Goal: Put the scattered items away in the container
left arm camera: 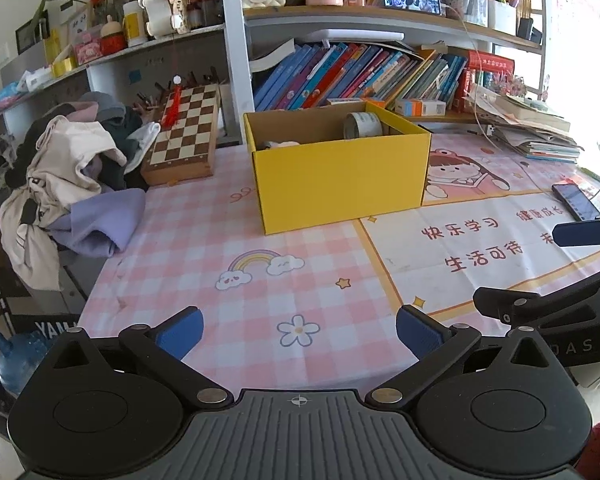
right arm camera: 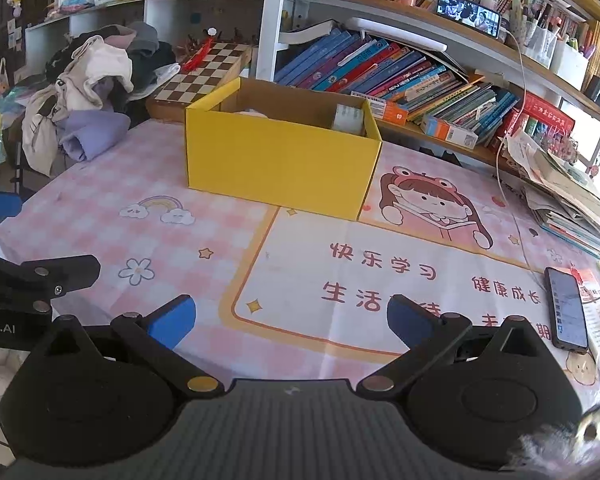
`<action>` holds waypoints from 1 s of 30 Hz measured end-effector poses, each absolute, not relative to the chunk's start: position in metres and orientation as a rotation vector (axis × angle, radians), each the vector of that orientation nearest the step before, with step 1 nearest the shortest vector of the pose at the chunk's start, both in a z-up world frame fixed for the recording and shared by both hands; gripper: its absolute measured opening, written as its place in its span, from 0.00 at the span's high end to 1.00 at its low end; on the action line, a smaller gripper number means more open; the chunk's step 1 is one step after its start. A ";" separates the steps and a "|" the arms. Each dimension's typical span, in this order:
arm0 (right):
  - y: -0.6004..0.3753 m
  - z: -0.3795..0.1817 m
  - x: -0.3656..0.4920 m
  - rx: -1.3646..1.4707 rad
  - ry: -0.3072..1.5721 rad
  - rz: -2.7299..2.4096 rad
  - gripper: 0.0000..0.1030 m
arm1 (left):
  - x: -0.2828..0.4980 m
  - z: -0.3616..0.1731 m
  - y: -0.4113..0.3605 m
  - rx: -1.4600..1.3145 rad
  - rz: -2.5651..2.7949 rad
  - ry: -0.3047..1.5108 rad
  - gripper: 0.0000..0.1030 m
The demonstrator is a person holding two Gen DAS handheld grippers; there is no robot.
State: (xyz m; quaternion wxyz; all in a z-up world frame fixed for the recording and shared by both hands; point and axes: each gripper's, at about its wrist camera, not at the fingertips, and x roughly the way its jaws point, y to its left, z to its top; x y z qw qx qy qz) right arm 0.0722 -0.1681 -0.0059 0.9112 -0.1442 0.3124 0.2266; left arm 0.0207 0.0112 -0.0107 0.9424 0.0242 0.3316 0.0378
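Left wrist view: our left gripper (left arm camera: pixel 299 334) hovers over the pink checked tablecloth (left arm camera: pixel 204 240), its blue fingers spread wide with nothing between them. Ahead stands the yellow box (left arm camera: pixel 339 176), holding a tape roll (left arm camera: pixel 361 125) in its back right corner. Right wrist view shows our right gripper (right arm camera: pixel 291 322) likewise spread and empty, a phone (right arm camera: pixel 567 309) lying to its right on the cloth.

yellow box (left arm camera: pixel 339 184), pink checked tablecloth (left arm camera: pixel 204 240)
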 end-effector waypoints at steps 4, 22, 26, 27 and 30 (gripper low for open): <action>-0.168 -0.006 0.072 -0.297 0.649 0.463 0.00 | 0.021 -0.010 0.011 0.051 0.070 0.677 0.00; -0.168 -0.007 0.069 -0.301 0.653 0.449 0.00 | 0.022 -0.011 0.009 0.040 0.051 0.689 0.00; -0.161 -0.007 0.065 -0.297 0.655 0.438 0.00 | 0.021 -0.011 0.008 0.040 0.052 0.688 0.00; -0.161 -0.007 0.065 -0.296 0.655 0.437 0.00 | 0.021 -0.011 0.008 0.039 0.052 0.689 0.00; -0.160 -0.007 0.064 -0.296 0.657 0.436 0.00 | 0.020 -0.011 0.007 0.036 0.050 0.690 0.00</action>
